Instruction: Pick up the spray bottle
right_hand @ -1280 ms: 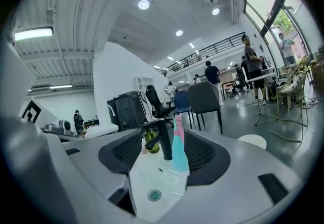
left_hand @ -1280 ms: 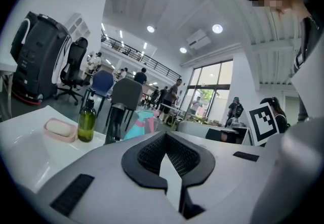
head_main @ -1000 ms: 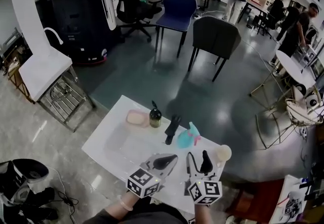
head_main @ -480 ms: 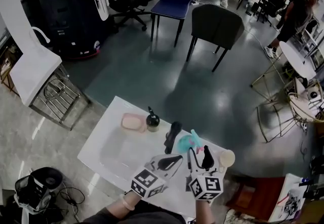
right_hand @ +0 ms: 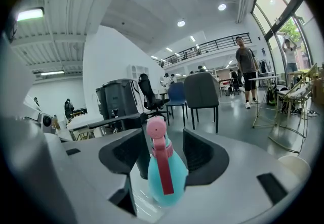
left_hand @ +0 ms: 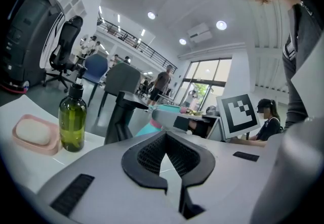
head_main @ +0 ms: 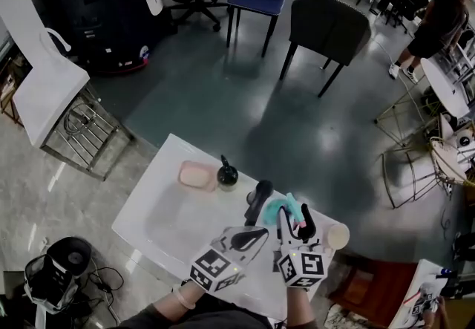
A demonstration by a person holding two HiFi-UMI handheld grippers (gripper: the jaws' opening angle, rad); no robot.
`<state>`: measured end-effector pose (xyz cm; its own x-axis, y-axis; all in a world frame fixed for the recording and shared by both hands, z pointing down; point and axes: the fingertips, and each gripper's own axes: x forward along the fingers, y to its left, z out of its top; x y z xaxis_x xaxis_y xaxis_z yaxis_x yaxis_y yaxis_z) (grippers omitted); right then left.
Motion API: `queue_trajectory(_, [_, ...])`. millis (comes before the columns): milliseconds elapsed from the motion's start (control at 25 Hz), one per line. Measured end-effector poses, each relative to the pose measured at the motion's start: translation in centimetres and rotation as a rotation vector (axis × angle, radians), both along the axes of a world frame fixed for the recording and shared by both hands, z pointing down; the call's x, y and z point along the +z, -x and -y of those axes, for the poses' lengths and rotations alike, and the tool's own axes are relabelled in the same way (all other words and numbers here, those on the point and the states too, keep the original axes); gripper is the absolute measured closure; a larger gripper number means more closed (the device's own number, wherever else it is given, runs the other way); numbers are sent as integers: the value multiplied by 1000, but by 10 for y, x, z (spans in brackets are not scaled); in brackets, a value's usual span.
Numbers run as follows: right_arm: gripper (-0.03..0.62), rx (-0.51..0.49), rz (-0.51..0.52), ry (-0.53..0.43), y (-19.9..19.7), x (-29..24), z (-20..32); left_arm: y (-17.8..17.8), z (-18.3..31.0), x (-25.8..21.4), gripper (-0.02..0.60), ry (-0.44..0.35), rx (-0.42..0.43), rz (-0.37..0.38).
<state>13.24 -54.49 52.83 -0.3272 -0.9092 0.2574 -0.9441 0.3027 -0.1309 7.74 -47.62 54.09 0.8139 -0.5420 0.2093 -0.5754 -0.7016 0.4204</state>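
Observation:
The spray bottle, teal with a pink head and trigger, stands upright on the white table. My right gripper is open with one jaw on each side of the bottle, a small gap on both sides. In the head view the spray bottle sits at the tips of the right gripper. My left gripper hovers beside it over the table, shut on nothing. In the left gripper view the left gripper points past a sliver of the teal spray bottle.
A black upright object stands just left of the bottle. A green pump bottle and a pink soap dish sit further left. A paper cup stands at the table's right end. Chairs and people fill the floor beyond.
My right gripper has moved forward, so the spray bottle now stands between its jaws. The left gripper has stayed about where it was, still shut.

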Motion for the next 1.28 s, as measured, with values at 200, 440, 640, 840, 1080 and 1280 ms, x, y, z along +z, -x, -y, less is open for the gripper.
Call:
queue_trajectory(200, [394, 9, -33, 9, -1, 4, 5, 3, 0, -3, 574, 6, -15, -8])
queue_trajectory(440, [468, 10, -76, 6, 1, 5, 2, 8, -1, -1, 574, 4, -31, 8])
queue_trajectory(640, [468, 19, -44, -18, 2, -5, 0, 18, -3, -3, 574, 1, -51, 12])
queue_trajectory(840, [468, 21, -31, -46, -4, -18, -14, 17, -19, -9, 574, -12, -60, 15])
queue_trajectory(1080, [468, 12, -28, -88, -7, -35, -39, 11, -48, -19, 574, -39, -65, 14])
queue_trajectory(1280, [468, -4, -25, -116, -13, -45, -75, 3, -83, -24, 574, -57, -72, 13])
